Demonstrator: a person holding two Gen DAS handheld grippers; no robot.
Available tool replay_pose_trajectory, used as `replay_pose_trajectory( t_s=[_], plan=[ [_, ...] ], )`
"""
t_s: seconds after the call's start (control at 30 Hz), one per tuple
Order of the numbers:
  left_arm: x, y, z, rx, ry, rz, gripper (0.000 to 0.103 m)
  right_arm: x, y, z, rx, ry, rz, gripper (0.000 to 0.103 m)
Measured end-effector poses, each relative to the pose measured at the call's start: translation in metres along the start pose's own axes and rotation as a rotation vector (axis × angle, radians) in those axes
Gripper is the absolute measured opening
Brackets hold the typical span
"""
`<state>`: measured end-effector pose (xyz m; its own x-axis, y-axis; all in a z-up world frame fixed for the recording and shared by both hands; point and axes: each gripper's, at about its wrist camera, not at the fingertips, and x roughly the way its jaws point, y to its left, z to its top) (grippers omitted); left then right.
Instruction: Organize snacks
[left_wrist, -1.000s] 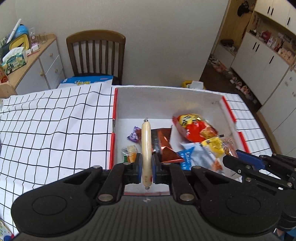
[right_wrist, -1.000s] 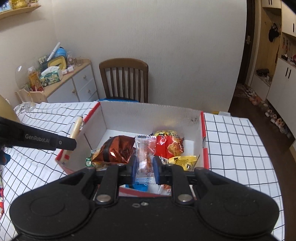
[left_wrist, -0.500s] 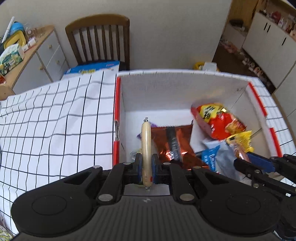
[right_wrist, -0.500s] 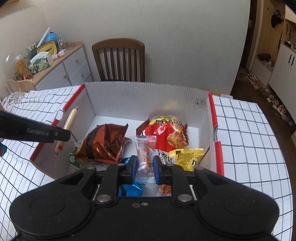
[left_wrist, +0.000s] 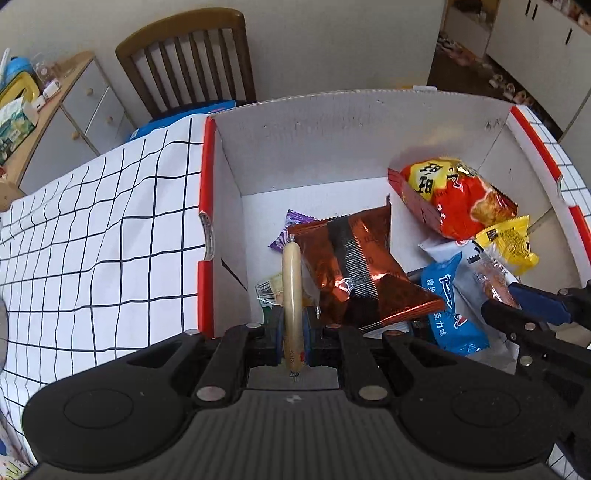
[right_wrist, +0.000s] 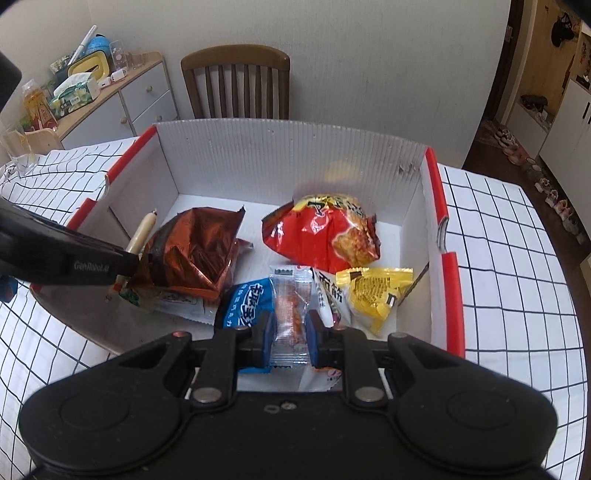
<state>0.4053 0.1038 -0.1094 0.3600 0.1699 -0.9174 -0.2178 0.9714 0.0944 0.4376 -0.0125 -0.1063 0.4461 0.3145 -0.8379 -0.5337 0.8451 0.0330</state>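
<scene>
Over checked tablecloth (left_wrist: 92, 240) and white box (left_wrist: 332, 140): left gripper (left_wrist: 293, 332) clamped mid-length on stiff, slick sausage stick (left_wrist: 291, 288), right gripper (right_wrist: 289, 330) pinching light, crinkly clear packet (right_wrist: 290, 314) by its lower half.

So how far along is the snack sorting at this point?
Done: several packs already lie in the white box, including the red bag and brown bag. In hand: the left gripper is clamped on a sausage stick, and the right gripper on a clear packet, both over the box. Left: releasing both.
</scene>
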Motion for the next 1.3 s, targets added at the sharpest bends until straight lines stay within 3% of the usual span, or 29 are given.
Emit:
replay_pose_trajectory(
  t_s=[0.47, 0.53, 0.7, 0.9, 1.3],
  plan=[
    [-0.001, -0.002, -0.002, -0.033, 0.019, -0.024, 0.012, 0.001, -0.01, -0.001, 0.075, 0.019, 0.048, 0.019],
    [-0.004, -0.001, -0.004, -0.036, 0.013, -0.022, 0.019, 0.001, -0.011, -0.002, 0.074, 0.02, 0.055, 0.02],
    [-0.014, 0.003, -0.009, -0.053, -0.027, -0.037, 0.052, -0.007, -0.013, -0.004, 0.07, -0.006, 0.069, 0.021],
    [-0.03, 0.005, -0.015, -0.071, -0.063, -0.061, 0.061, -0.019, -0.018, -0.004, 0.088, -0.037, 0.063, 0.022],
    [-0.081, 0.008, -0.039, -0.065, -0.184, -0.091, 0.063, -0.058, -0.016, -0.012, 0.09, -0.128, 0.111, 0.028]
  ],
)
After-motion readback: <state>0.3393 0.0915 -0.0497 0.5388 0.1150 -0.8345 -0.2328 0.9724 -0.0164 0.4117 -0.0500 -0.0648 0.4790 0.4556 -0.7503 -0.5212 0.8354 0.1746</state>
